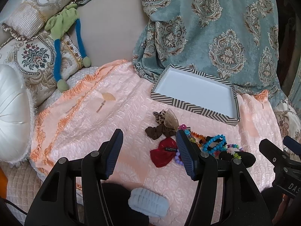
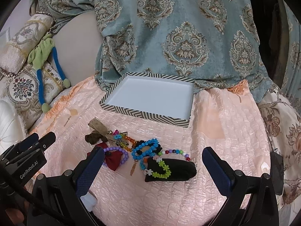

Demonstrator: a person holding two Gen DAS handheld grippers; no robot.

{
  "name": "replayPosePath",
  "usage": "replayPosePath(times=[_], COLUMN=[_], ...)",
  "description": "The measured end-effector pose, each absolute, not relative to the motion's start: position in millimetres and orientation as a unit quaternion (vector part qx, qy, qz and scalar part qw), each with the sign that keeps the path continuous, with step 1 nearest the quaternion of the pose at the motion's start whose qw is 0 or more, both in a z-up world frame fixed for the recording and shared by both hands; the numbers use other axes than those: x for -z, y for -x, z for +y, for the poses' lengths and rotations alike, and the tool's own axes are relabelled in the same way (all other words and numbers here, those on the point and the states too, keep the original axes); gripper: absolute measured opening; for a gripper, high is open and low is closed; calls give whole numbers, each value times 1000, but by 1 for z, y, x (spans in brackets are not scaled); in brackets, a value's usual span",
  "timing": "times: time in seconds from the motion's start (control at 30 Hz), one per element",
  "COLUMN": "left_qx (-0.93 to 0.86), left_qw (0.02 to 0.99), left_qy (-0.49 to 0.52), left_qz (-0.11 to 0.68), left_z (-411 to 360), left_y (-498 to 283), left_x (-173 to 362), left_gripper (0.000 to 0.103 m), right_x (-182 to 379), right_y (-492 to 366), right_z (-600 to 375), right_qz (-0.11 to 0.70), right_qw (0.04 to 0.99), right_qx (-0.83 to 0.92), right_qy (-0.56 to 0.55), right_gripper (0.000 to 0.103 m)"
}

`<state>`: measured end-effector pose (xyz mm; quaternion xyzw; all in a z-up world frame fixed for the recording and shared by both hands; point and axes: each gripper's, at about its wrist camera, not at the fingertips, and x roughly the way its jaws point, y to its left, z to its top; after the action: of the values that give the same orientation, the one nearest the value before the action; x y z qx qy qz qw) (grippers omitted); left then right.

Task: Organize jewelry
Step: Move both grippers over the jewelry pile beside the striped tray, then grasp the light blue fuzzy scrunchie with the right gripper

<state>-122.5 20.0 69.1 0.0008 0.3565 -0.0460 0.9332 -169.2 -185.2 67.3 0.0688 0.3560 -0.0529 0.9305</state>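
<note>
Both grippers — left gripper [image 1: 149, 146] and right gripper [image 2: 153, 166] — were held wide apart, empty, above the jewelry pile [image 2: 139, 148] — near the chevron-edged tray [image 2: 120, 92].

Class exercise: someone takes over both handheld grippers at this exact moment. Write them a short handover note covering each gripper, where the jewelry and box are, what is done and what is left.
Left gripper: open, empty, above the pink bedspread beside the pile.
Right gripper: open, empty, its fingers either side of the black pouch.
Striped box: behind the pile, nothing in it.
Pile in front of the box: blue bead bracelet, purple bead bracelet, green flower bracelet on the pouch, red bow, brown bow, other beads.
Done: nothing boxed. Left: everything.
</note>
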Motion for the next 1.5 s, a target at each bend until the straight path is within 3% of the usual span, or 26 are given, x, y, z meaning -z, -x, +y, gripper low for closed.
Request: replayPosePath(times=[1.07,1.2,1.5], left_qx=[18,1,-10], left_qw=[926,925,920], left_qy=[13,29,33], left_qz=[377,380,390], left_z=[52,68,77], left_y=[109,102,93], left_x=[-57,-57,-49], left_gripper=[59,59,59], right_x=[-22,8,55], right_y=[158,151,148], right_z=[-153,-129,-78], right_qz=[409,447,496], right_qw=[910,883,835], right_qx=[-47,-134,-237], right_qy=[-38,-46,-31], right_gripper=[103,79,78])
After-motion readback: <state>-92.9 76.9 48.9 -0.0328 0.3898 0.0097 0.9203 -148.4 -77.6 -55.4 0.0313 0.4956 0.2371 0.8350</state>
